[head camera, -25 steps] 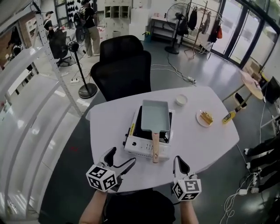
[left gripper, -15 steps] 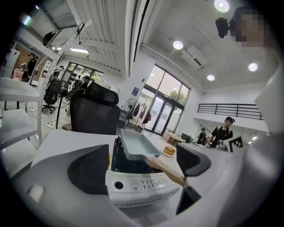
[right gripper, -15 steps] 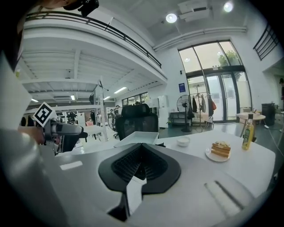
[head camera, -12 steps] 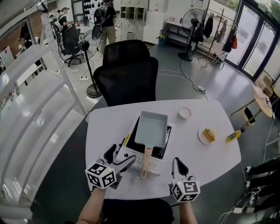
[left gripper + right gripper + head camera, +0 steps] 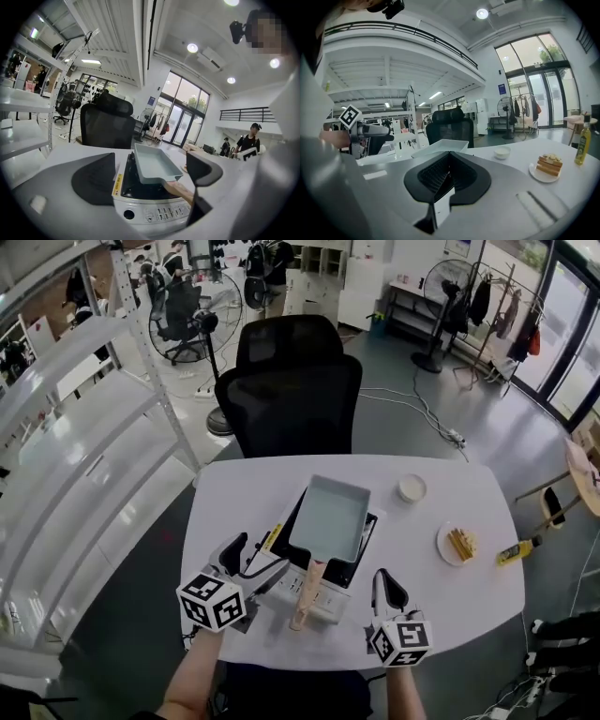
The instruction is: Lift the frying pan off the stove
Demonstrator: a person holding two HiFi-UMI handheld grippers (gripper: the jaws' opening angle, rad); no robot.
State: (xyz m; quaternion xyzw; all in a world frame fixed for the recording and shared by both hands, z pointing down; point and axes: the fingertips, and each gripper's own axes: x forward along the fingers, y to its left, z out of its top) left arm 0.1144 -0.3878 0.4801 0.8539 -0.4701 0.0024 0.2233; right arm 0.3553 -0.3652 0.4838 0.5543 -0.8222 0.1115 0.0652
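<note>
1. The pan [image 5: 328,518], pale and rectangular, sat flat on the stove [image 5: 323,601]. Its wooden handle [image 5: 307,592] jutted past the stove's front edge toward the person, so it was the one part that could be gripped clear of the burner.
2. The stove stood on the table [image 5: 450,601] close to the near edge, within reach of both grippers.
3. The left gripper [image 5: 258,554] was released, its jaws wide apart and holding nothing. It lay at the stove's front-left corner and pointed across the control panel. Its own view framed the handle between the jaws, nearer the right jaw and apparently untouched. This pose read as an approach to the handle from the side.
4. The right gripper [image 5: 386,582] was clenched on nothing, jaws pressed together. It hovered low over the table to the right of the handle, apart from the stove, and was probably kept clear to leave the grasp to the left.
5. A bowl [image 5: 411,488], a plate [image 5: 459,545] of toast and a bottle [image 5: 518,550] stood on the table to the right, well apart from the stove and out of the way of a lift.
6. The lift was not yet begun. The next move called for bringing the open jaws around the handle. Because the pan's weight hung beyond the grip, a hold near the pan's body would likely resist tipping best.
</note>
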